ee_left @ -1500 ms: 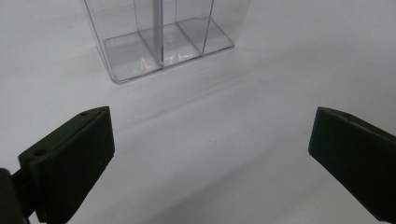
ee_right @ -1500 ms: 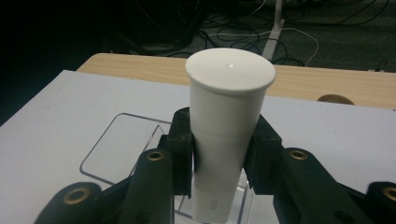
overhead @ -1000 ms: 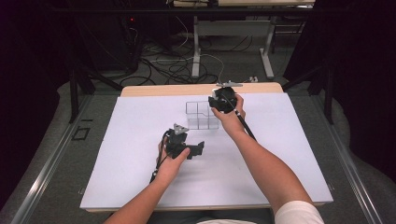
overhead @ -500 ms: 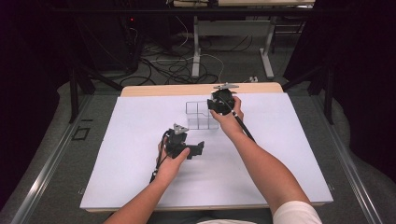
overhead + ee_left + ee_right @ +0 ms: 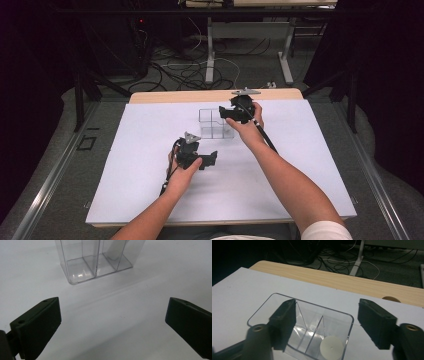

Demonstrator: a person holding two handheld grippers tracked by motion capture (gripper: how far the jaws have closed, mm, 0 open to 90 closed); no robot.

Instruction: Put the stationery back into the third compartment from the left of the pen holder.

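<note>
1. We're over a white table (image 5: 310, 165) with a wooden strip along its far edge, dark floor and loose cables beyond.
2. The clear divided box (image 5: 216, 123) sits just above centre of the high view, split into compartments by thin walls.
3. In the right gripper view a white round disc (image 5: 331, 347) lies flat on the floor of one compartment, low in the frame and right of the middle.
4. Our right gripper (image 5: 235, 112) hangs directly over the box's right end, jaws pointing down. They have just been opening and now stand apart with nothing between them, and the disc is below the gap.
5. Our left gripper (image 5: 204, 160) rests lower left of the box, well apart from it, jaws spread wide and empty; the box sits at the top of its own view.
6. So the right hand is the nearer one: the disc lies straight down from it, and we judge any next move there goes vertically.
</note>
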